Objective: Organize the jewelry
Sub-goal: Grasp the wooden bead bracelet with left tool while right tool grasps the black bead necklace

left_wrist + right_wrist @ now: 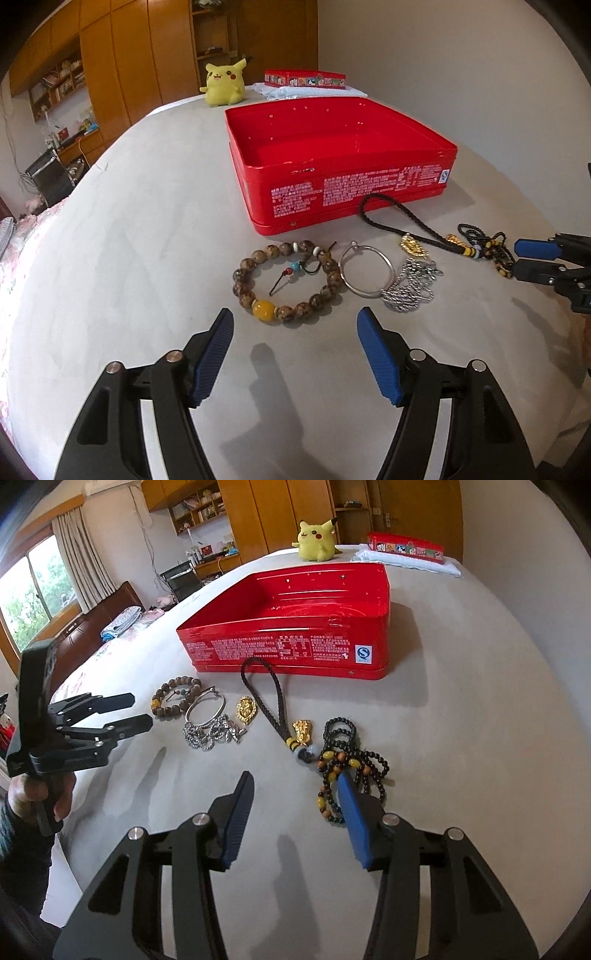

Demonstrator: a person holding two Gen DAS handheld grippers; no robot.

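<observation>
The left gripper (295,325) hangs spread wide and empty, just short of the wooden bead bracelet (286,282), which lies flat straight ahead of it, between its fingers and the near wall of the red tin (354,192). The right gripper (295,786), also spread and empty, sits at the black bead necklace (347,764), further along that wall. Each arm likely takes its nearer piece.

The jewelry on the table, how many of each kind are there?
Bead bracelets: 1, brown bracelet
Bangles: 1, silver bangle
Chains: 1, silver chain
Bead necklaces: 1, black necklace
Gold pendants: 1, gold pendant
Cord charms: 1, black cord
Total: 6
</observation>
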